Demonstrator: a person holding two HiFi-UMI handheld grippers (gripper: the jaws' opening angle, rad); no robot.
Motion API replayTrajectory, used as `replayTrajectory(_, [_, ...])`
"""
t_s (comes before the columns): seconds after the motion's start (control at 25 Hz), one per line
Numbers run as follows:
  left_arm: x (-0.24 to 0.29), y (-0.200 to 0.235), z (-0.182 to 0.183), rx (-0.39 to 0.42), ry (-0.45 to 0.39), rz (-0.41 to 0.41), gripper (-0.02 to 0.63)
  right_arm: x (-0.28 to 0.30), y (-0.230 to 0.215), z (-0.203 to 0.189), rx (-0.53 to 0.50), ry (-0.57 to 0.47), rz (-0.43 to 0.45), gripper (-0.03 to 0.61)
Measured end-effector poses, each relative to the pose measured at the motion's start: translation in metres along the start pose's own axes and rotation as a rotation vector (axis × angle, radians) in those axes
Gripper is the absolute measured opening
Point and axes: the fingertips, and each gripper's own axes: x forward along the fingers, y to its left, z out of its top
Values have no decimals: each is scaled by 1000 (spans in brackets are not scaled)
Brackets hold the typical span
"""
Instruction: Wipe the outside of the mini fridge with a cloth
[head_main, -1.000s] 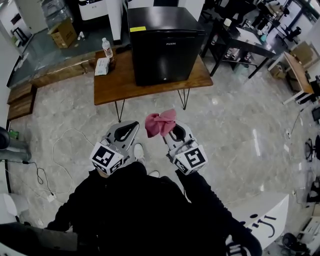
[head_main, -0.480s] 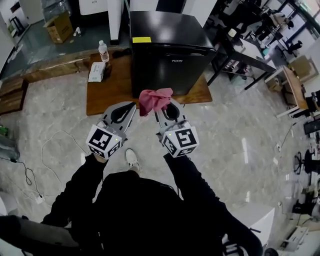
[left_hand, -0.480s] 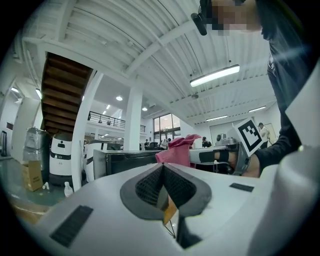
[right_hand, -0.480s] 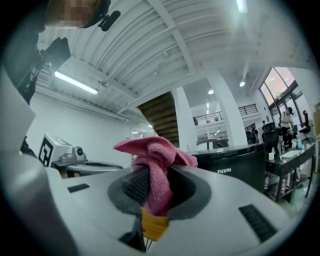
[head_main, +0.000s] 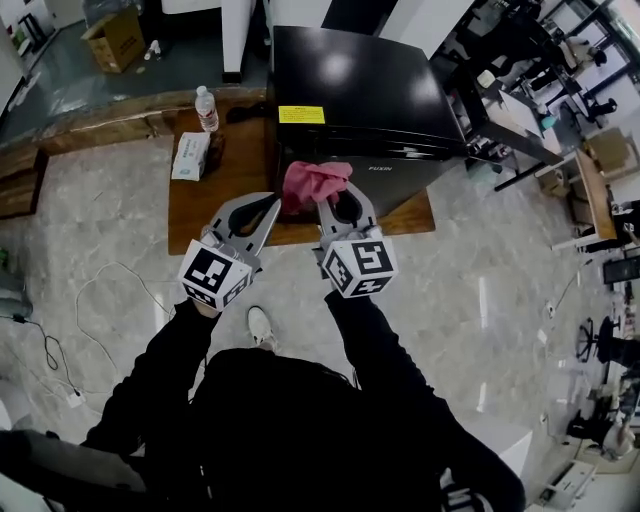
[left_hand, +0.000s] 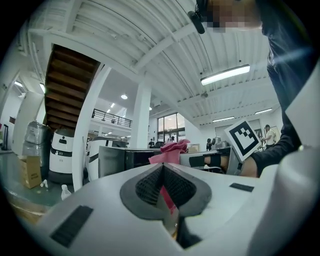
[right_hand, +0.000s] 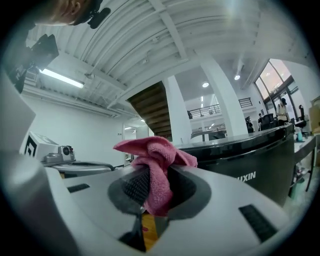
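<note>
The black mini fridge (head_main: 360, 90) stands on a wooden table (head_main: 215, 200), its front facing me. My right gripper (head_main: 326, 196) is shut on a bunched pink cloth (head_main: 314, 182), held in front of the fridge's upper front edge; whether the cloth touches it cannot be told. In the right gripper view the cloth (right_hand: 156, 155) bulges up out of the shut jaws of the right gripper (right_hand: 155, 175), with the fridge (right_hand: 250, 160) just beyond. My left gripper (head_main: 270, 203) is shut on nothing, over the table left of the cloth. In the left gripper view its jaws meet at the left gripper (left_hand: 162, 169).
A water bottle (head_main: 207, 108) and a tissue pack (head_main: 190, 155) lie on the table left of the fridge. A dark desk (head_main: 510, 120) with clutter stands to the right, a cardboard box (head_main: 115, 38) at the back left. A cable (head_main: 110, 290) trails over the floor.
The person has walked up to the table. Both grippers moved forward from over the floor to the table's front edge, the cloth now by the fridge front.
</note>
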Motion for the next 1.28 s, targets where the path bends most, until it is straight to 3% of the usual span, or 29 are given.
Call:
replayTrajectory(0.52, [47,33,-38,-39,34,-46,6,39,-28,-37,26,45,-45,77])
replayTrajectory(0.68, [56,35,-59,-50,59,-38,6,42,-39,-67,45,92,-56,75])
replayTrajectory(1.04, [71,26,-129,-76,114,-19,6,42,-54,-125,39,153,-63,75])
replayTrajectory(1.28, [84,24,-194,-106,188,4,6,43,-71,-190,97,231,-71,75])
